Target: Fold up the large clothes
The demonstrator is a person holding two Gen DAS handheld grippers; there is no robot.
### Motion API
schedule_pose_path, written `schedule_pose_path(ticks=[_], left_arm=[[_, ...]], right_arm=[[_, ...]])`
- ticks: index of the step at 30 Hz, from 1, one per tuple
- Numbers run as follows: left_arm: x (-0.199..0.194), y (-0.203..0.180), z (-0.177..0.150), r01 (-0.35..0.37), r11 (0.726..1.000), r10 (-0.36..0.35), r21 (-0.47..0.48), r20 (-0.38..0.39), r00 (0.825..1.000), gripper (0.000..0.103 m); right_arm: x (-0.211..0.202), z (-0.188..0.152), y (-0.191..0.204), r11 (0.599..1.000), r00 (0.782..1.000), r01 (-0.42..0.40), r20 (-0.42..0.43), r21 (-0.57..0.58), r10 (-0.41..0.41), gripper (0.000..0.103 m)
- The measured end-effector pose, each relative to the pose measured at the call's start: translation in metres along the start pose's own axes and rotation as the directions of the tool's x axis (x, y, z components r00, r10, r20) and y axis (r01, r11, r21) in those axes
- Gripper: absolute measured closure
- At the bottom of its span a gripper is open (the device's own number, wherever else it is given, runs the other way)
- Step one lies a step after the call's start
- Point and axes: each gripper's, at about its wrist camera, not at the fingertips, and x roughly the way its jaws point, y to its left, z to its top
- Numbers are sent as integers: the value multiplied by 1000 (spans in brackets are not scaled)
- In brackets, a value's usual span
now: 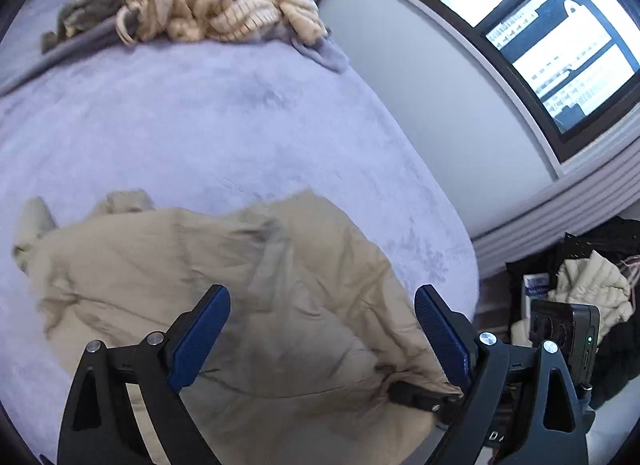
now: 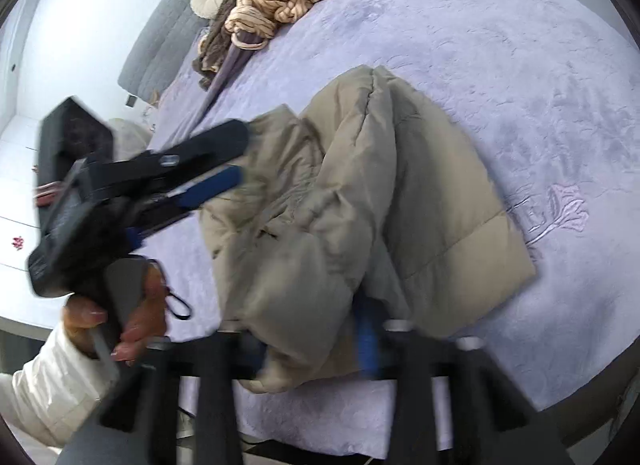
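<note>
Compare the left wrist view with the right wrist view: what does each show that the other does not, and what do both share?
Left wrist only: a dark-framed window and a pile of dark and cream clothes beside the bed.
Right wrist only: a hand in a white sleeve holding the left tool, and a grey padded headboard.
Both: the beige puffer jacket on the lilac bedspread, and the striped cream bundle.
</note>
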Motion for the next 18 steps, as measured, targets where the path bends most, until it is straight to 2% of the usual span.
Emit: schedule_pose_path(ticks=[1, 3, 6, 8, 10, 13, 18], left_arm=[[-11, 12, 1, -47, 999, 47, -6, 39, 998, 9], [-20, 40, 1, -153, 988, 155, -27, 90, 984, 9], [0, 80, -1, -252, 965, 257, -78, 61, 964, 9], [19, 94, -2, -249, 963, 255, -102, 48, 966, 9], [40, 88, 0, -260, 963, 264, -76, 51, 963, 9], [70, 58, 9, -241, 970, 242, -20, 59, 969, 9], [111, 9, 23, -209, 975, 208, 73, 22, 978, 9]], right_arm=[[-9, -7, -7, 1000, 1000, 19, 8, -13, -19, 91], [-13, -12, -16, 997, 998, 64, 12, -46, -63, 92], [-6, -11, -14, 988, 992, 128, 13, -92, -127, 92], [-2, -12, -20, 984, 988, 154, 10, -95, -154, 92], [6, -9, -24, 977, 982, 187, 9, -100, -187, 92], [12, -13, -42, 966, 970, 241, -2, -87, -243, 92], [19, -20, -92, 968, 968, 249, -27, 37, -248, 91]])
